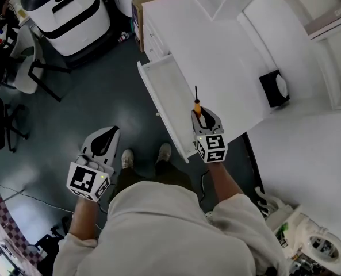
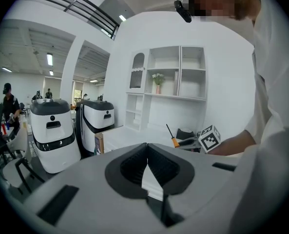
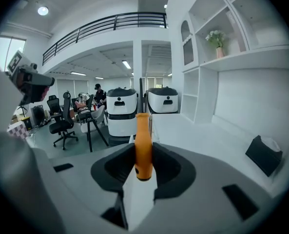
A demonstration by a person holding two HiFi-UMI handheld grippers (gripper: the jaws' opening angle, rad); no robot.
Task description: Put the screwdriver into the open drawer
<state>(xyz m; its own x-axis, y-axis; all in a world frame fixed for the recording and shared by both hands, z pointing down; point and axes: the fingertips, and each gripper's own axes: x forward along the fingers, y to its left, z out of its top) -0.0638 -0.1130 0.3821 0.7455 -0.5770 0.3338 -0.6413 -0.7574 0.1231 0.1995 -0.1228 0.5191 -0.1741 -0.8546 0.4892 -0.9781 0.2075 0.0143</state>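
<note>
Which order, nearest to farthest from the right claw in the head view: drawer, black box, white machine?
1. Drawer, just left of the right claw.
2. Black box, off to its right.
3. White machine, far upper left.

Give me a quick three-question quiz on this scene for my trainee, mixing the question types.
1. True or false: the left gripper holds the screwdriver.
2. The drawer is: A shut; B pulled open; C removed.
3. Fill in: the right gripper is shut on a handle coloured ____.
Key: 1 false, its jaws are together with nothing between them; 2 B; 3 orange.
</note>
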